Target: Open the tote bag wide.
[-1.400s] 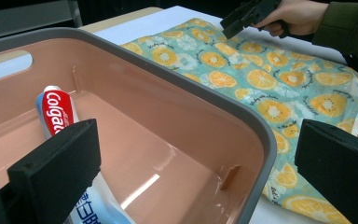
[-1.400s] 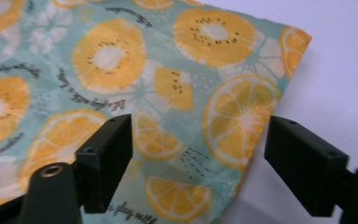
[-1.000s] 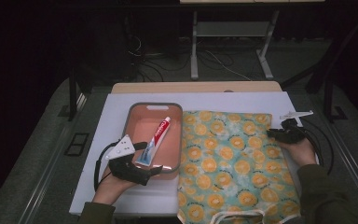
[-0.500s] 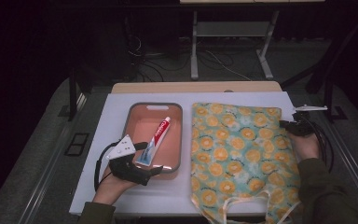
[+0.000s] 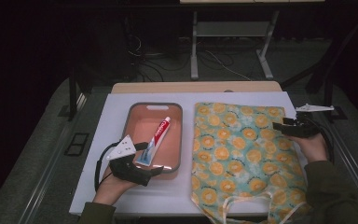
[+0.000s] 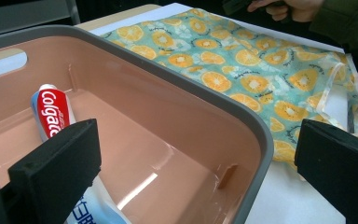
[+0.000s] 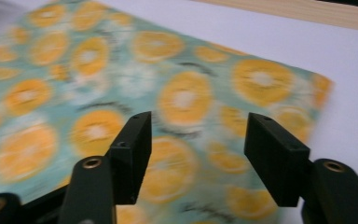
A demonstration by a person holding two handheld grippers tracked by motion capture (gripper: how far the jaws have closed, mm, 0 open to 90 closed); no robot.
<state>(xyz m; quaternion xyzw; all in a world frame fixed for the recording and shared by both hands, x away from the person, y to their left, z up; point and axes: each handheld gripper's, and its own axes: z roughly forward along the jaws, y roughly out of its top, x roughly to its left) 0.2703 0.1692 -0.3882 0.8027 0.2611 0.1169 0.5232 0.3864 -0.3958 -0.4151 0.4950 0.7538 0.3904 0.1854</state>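
A second table [image 5: 233,28] with metal legs stands beyond, cables [image 5: 168,58] tangled on the floor.

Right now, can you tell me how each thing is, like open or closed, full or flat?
Left gripper: open, jaws astride the bin's near corner.
Right gripper: open, over the bag, holding nothing.
Pink bin: upright, no lid, holds one tube.
Toothpaste tube: lying flat in the bin, cap on.
Orange-print bag: spread flat, handles toward the person.
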